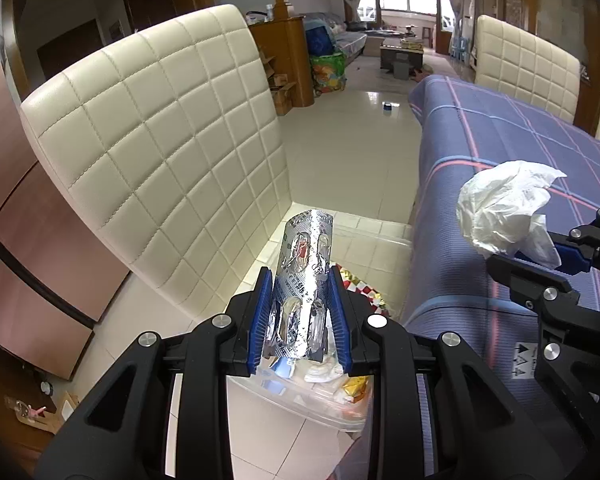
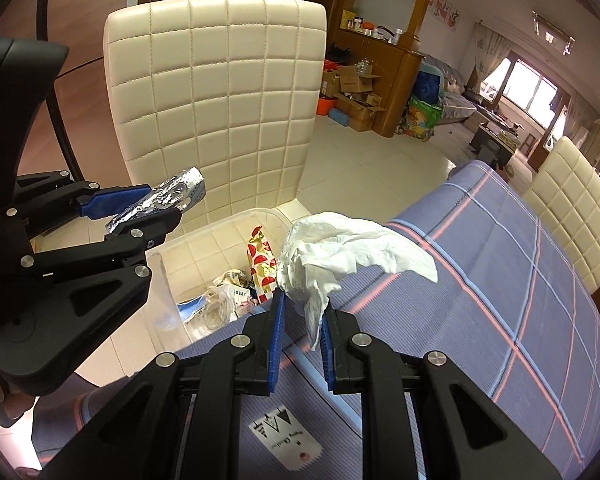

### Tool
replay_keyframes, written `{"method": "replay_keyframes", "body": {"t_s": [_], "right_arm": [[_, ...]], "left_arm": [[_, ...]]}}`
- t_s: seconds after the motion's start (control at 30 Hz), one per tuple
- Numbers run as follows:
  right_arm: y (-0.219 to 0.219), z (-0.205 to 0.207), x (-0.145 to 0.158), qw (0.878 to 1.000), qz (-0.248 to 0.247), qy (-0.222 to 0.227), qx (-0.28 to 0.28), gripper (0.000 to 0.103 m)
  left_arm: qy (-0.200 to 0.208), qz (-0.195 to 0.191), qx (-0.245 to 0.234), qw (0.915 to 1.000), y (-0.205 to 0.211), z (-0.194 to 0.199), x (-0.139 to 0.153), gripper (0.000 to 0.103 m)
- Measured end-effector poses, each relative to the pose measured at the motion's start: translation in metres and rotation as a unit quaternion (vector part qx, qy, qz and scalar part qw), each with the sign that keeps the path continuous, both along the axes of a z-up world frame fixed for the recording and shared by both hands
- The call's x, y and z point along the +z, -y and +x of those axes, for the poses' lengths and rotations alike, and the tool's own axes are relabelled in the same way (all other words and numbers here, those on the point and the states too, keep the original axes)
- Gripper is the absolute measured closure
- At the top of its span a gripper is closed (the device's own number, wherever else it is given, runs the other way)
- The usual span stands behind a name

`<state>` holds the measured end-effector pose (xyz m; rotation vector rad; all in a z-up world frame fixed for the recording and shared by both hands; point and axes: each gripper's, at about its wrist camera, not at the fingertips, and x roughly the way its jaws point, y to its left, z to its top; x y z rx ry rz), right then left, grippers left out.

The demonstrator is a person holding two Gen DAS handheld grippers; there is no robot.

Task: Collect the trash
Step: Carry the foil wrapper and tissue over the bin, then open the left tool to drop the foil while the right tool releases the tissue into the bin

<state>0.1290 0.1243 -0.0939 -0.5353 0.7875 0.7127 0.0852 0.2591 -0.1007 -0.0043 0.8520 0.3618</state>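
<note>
So there's a clear plastic bin (image 2: 220,236) sitting on the seat of the cream quilted chair (image 2: 216,92), just beside the edge of the tabletop (image 2: 500,280) with its blue plaid cloth. Already lying in the bin: a red-and-gold wrapper (image 2: 262,268), some crumpled clear plastic packaging (image 2: 224,300), and a bit of blue-and-white wrapper at the near side.

The left hand-held gripper (image 1: 300,312) is squeezing a silver foil blister pack (image 1: 300,280) between its blue pads, jaws narrowed right down onto it. The pack is standing up past the fingertips, curled over at its far end, and it's hanging above the bin's left side.

The right hand-held gripper (image 2: 302,340) is pinching a crumpled white tissue (image 2: 340,256) by its lower tail, jaws close together on it. Most of the tissue is bunching out beyond the fingertips, hanging over the tabletop edge just right of the bin.

In the left wrist view the bin (image 1: 364,240) is showing under and past the blister pack, with the tissue (image 1: 500,208) and the right hand-held gripper (image 1: 540,264) off to the right, over the cloth.
</note>
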Motion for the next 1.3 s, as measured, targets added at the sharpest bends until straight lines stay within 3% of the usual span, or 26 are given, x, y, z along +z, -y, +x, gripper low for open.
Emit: {"method": "replay_keyframes", "body": {"t_s": [0.17,0.2,0.23,0.27,0.3,1.3], "right_arm": [[-0.002,0.004,-0.004,1.0,-0.004,-0.004,-0.005,0.087],[-0.001,0.006,-0.005,1.0,-0.003,-0.005,-0.007,0.087],[-0.001,0.007,-0.005,1.0,-0.003,-0.005,-0.007,0.087],[0.0,0.008,-0.005,1.0,-0.003,-0.006,-0.008,0.087],[0.0,0.008,-0.005,1.0,-0.002,-0.008,-0.008,0.087],[-0.023,0.004,-0.012,1.0,-0.008,-0.014,0.018,0.087]], "left_arm": [[-0.004,-0.003,0.007,1.0,-0.006,0.0,-0.004,0.066],[-0.005,-0.003,0.012,0.9999,-0.007,0.0,-0.004,0.051],[-0.005,-0.003,0.018,0.9998,-0.01,0.0,-0.005,0.021],[0.0,-0.004,0.023,0.9997,-0.012,-0.001,-0.004,0.009],[0.012,-0.002,0.029,0.9995,-0.014,-0.004,-0.002,0.004],[0.018,-0.015,0.059,0.998,-0.036,-0.024,0.0,0.004]]}}
